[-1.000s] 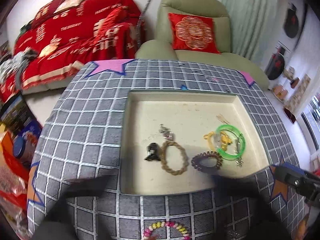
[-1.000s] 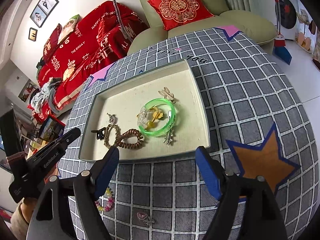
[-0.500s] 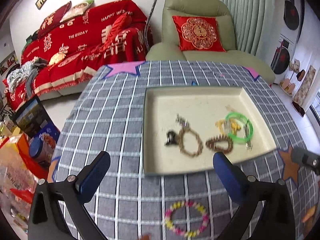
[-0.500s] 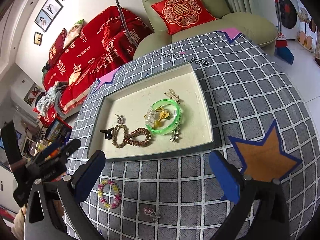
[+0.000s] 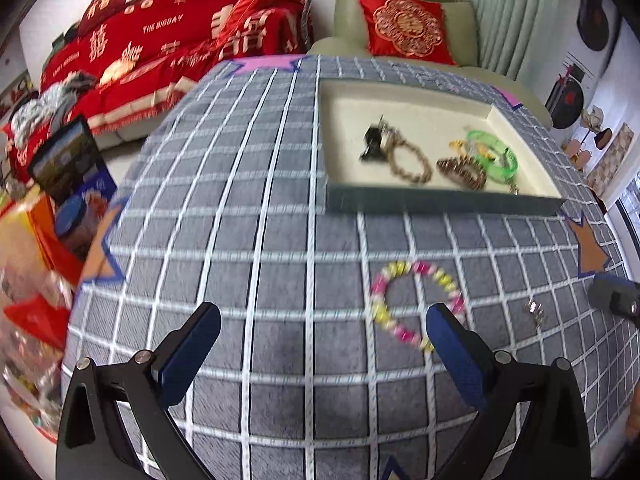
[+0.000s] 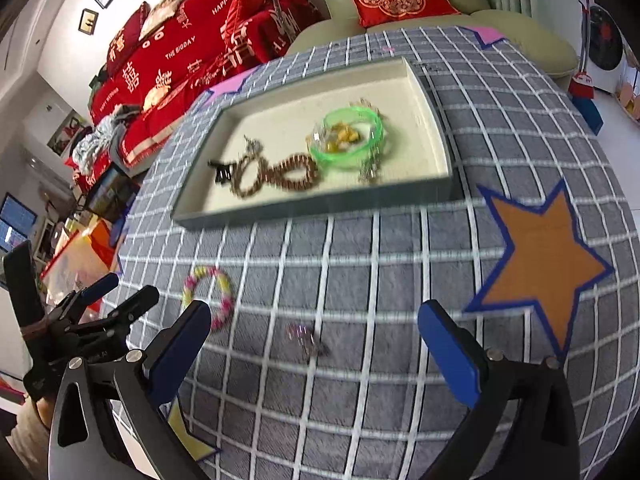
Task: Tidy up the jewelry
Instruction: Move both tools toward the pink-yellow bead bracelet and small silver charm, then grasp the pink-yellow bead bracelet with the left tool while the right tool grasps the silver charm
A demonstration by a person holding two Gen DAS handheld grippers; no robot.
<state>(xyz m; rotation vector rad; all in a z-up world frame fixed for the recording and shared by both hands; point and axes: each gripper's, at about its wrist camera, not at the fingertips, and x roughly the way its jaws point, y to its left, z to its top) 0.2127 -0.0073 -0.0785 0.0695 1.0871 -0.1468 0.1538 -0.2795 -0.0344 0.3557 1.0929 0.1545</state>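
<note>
A cream tray (image 5: 440, 200) (image 6: 312, 210) on the grey checked table holds a green bangle (image 5: 494, 152) (image 6: 352, 138), a brown bead bracelet (image 5: 412, 162) (image 6: 250, 178), a brown coil hair tie (image 5: 460, 170) (image 6: 296, 170) and a black clip (image 5: 372, 146) (image 6: 222, 172). A pink and yellow bead bracelet (image 5: 416, 304) (image 6: 208, 294) and a small pink earring (image 5: 536, 314) (image 6: 306, 338) lie loose on the cloth. My left gripper (image 5: 324, 352) is open and empty, left of the bead bracelet. My right gripper (image 6: 316, 348) is open and empty around the earring.
An orange star patch (image 6: 544, 256) lies at the table's right. A red-covered sofa (image 5: 160, 40) and a green armchair (image 5: 400, 12) stand behind the table. Boxes and bags (image 5: 52, 208) sit on the floor at the left.
Both grippers have dropped lower and pulled back toward the table's near edge. The left gripper turned left, so the tray now sits upper right. The loose bracelet and earring look closer.
</note>
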